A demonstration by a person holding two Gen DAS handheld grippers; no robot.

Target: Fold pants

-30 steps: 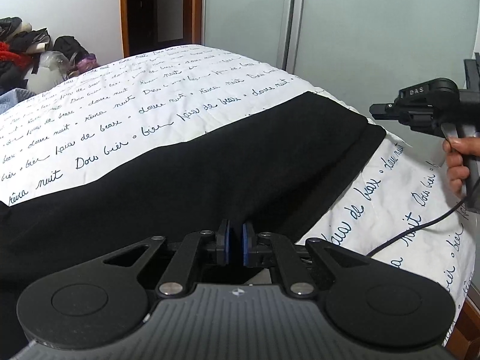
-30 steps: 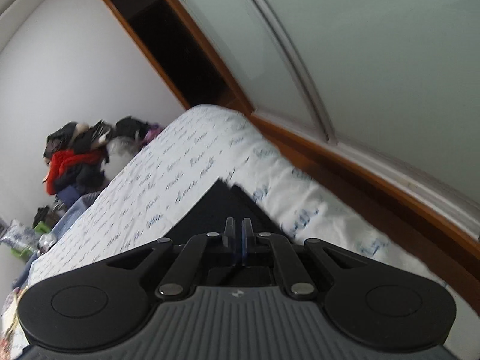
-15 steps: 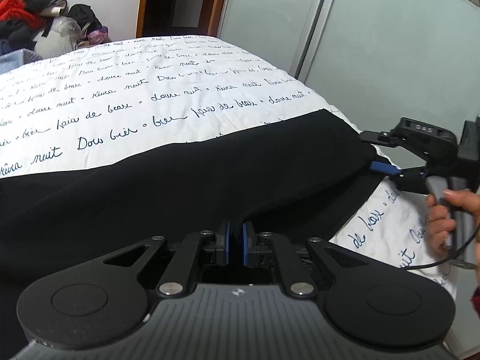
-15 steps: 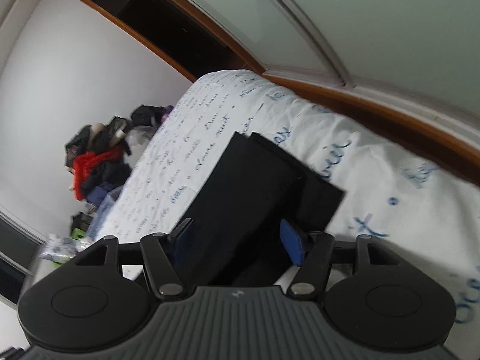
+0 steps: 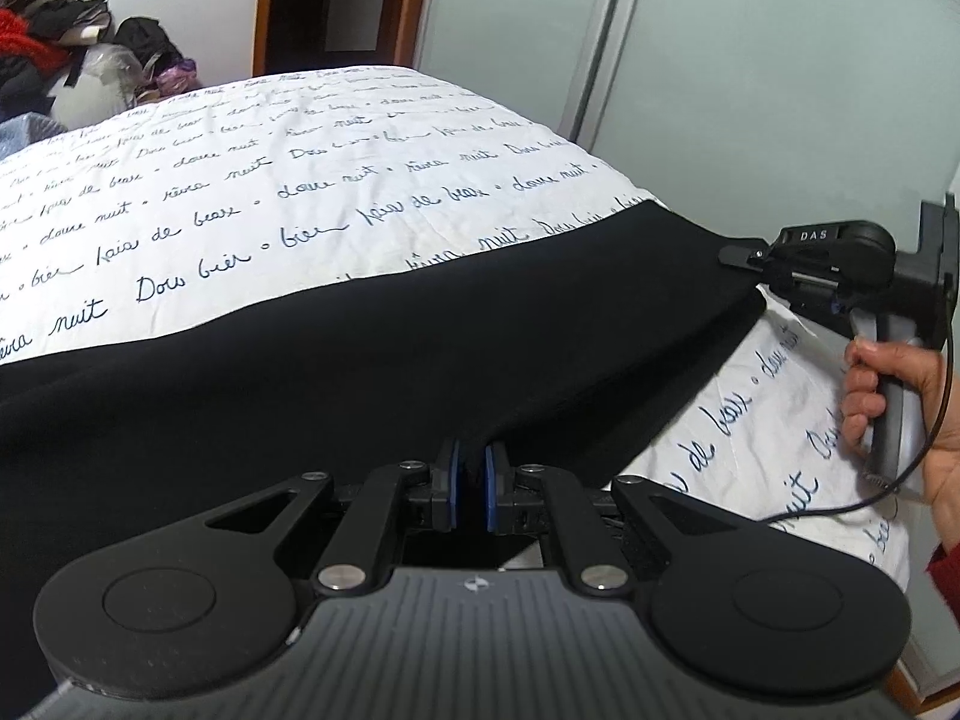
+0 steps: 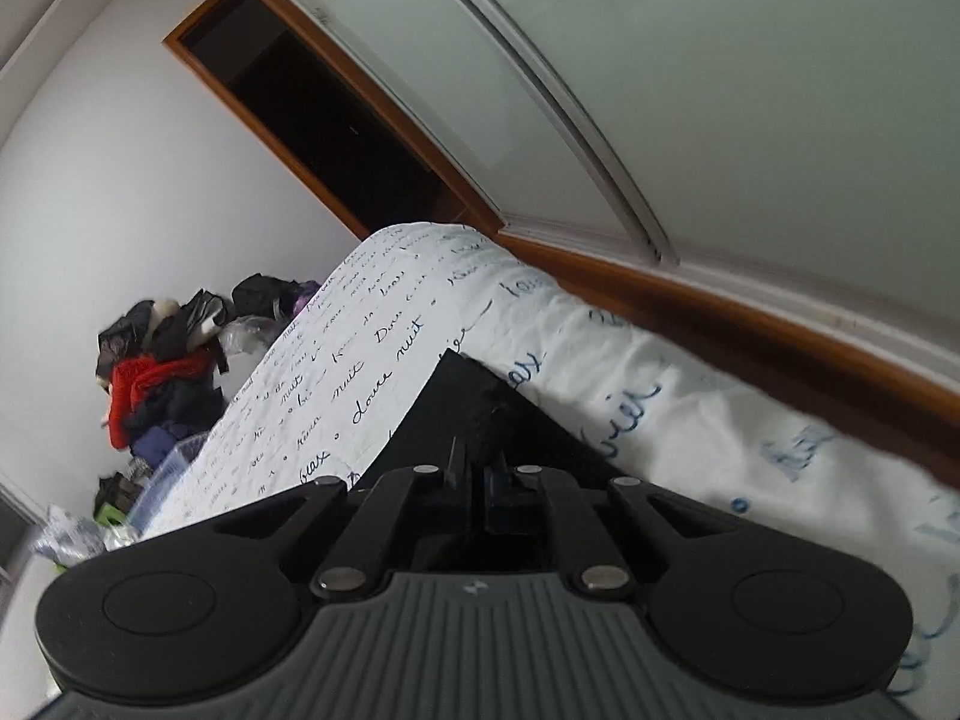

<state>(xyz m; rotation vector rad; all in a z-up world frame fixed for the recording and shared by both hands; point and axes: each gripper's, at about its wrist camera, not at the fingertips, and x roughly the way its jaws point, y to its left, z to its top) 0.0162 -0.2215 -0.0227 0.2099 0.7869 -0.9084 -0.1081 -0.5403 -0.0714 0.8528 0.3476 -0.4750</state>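
Observation:
Black pants (image 5: pixel 360 360) lie stretched across a white bed sheet (image 5: pixel 270 168) printed with blue script. My left gripper (image 5: pixel 472 480) is shut on the near edge of the pants. My right gripper (image 6: pixel 477 480) is shut on the far right corner of the pants (image 6: pixel 474 408). In the left wrist view the right gripper (image 5: pixel 750 258) pinches that corner at the bed's right side, held by a hand (image 5: pixel 888 396). The cloth is taut between the two grippers.
Frosted sliding wardrobe doors (image 5: pixel 750 90) stand close behind the bed's right side. A pile of clothes (image 5: pixel 54 42) sits beyond the bed's far left end. A dark doorway (image 5: pixel 336 0) is at the back. A cable (image 5: pixel 852 498) hangs from the right gripper.
My right gripper opened half a second ago, moved onto the pants corner and has shut on it. My left gripper stayed shut on the near edge.

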